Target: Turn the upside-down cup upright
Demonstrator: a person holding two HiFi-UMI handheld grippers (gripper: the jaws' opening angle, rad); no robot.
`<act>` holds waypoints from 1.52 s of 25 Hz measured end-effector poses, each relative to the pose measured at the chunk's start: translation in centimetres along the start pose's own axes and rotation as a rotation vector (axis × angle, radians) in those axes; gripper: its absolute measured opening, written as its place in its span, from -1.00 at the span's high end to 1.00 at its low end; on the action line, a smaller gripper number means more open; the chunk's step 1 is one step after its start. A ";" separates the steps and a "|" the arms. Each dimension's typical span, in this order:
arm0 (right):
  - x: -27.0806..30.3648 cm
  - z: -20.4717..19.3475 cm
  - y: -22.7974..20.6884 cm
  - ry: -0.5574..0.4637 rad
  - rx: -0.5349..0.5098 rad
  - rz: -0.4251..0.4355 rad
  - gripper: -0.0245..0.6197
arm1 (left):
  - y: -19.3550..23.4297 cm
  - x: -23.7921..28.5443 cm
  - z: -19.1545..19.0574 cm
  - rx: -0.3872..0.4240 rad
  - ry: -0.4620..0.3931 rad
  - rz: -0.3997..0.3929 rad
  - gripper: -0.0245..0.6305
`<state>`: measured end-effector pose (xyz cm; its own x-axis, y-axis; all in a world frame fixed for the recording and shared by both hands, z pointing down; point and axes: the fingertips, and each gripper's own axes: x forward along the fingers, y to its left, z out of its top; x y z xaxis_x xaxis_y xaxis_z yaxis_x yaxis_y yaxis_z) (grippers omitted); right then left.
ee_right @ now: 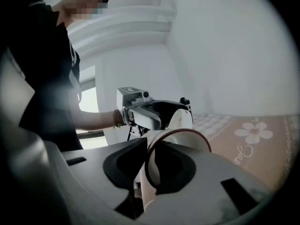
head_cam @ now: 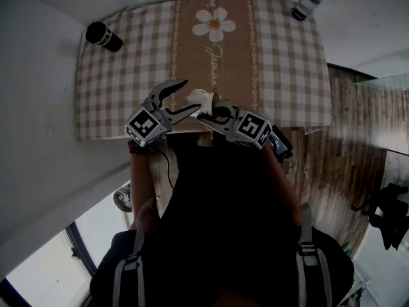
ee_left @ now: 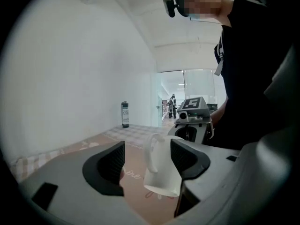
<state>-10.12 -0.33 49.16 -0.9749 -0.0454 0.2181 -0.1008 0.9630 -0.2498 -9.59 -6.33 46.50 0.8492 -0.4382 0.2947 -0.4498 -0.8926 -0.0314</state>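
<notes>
A white cup (head_cam: 199, 97) with a handle hangs tilted just above the table's front edge, between both grippers. My right gripper (head_cam: 214, 110) is shut on the cup's rim. In the right gripper view the cup (ee_right: 186, 138) turns its open, dark-edged mouth toward the camera, with one jaw inside the wall and one outside. My left gripper (head_cam: 190, 96) stands open around the cup's body. In the left gripper view the cup (ee_left: 161, 168) shows its handle. It sits close against the right-hand pad (ee_left: 188, 157) and apart from the left-hand pad (ee_left: 112, 165). The right gripper (ee_left: 188, 132) shows behind it.
The table (head_cam: 128, 82) carries a beige checked cloth with a flower print down the middle. A black can (head_cam: 103, 36) lies at the far left corner. A grey bottle (head_cam: 310, 0) lies at the far right corner. Wooden floor runs along the right side.
</notes>
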 end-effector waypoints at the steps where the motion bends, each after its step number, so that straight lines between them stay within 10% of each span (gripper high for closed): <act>1: 0.0 -0.1 0.0 0.007 -0.005 -0.005 0.76 | 0.1 0.0 0.0 0.007 0.001 0.011 0.01; 21: 0.7 -3.1 -1.8 0.299 -0.172 -0.191 0.75 | 2.2 2.1 -4.0 0.216 0.204 0.366 0.44; 31: 0.3 -4.4 -3.0 0.573 -0.449 -0.315 0.74 | 3.1 3.0 -4.5 0.099 0.233 0.456 0.50; 38: 0.6 -3.9 -3.0 0.567 -0.460 -0.305 0.72 | 2.6 3.4 -4.1 0.079 0.203 0.459 0.82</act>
<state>-9.59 -2.23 53.77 -0.6553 -0.3019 0.6924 -0.1346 0.9486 0.2863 -8.97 -9.72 51.34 0.4939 -0.7650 0.4133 -0.7354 -0.6211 -0.2709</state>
